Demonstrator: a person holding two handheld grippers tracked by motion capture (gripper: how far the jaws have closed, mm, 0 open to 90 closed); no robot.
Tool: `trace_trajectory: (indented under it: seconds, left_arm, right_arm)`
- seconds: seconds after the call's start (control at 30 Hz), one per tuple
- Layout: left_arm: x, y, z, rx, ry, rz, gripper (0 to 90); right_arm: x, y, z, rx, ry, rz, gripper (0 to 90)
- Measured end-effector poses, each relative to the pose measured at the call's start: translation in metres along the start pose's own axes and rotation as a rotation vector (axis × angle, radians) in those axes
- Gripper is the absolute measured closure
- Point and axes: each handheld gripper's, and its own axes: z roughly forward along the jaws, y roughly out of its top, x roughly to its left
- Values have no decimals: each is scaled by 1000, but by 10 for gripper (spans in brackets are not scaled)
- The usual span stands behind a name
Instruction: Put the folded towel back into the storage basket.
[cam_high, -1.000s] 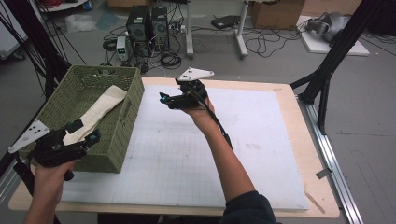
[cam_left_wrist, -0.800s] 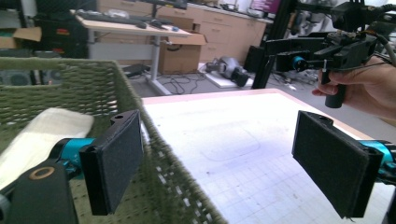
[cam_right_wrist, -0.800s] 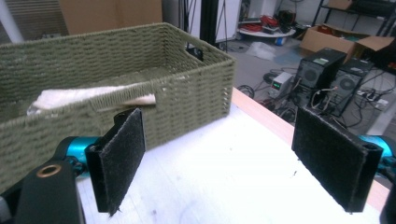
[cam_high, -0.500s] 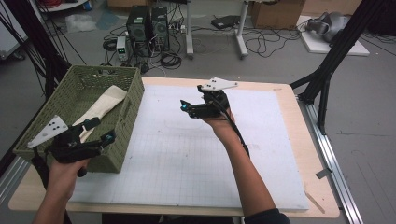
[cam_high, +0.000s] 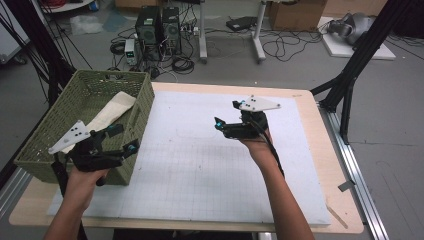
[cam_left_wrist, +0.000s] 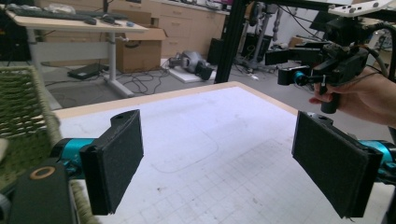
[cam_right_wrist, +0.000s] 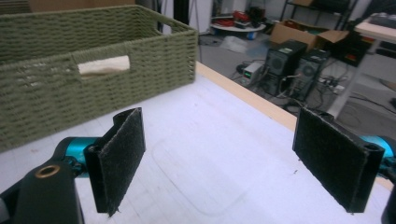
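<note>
both grippers are wide open and holding nothing, left gripper (cam_high: 121, 138) hovering by the green basket (cam_high: 142, 95) corner, right gripper (cam_high: 226, 114) raised over mid-table, forearm stretched forward

Open white mat (cam_high: 200, 165) lies bare between both grippers; the green basket (cam_high: 137, 97) walls off the table's left edge.

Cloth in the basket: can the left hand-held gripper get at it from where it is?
Probably yes. The left hand-held gripper is open at the basket's near corner, and the cloth lies uncovered inside; it must only lift over the rim.
</note>
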Motion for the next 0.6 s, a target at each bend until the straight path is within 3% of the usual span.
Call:
trace_trajectory:
  seconds: [0.3, 0.6]
  left_arm:
    - [-11, -5, 24, 37, -51, 27, 169]
    - [-20, -12, 48, 59, -88, 59, 171]
  right_arm:
    - [-5, -29, -33, 6, -71, 4, 158]
    - [-9, -63, -67, 7, -136, 41, 158]
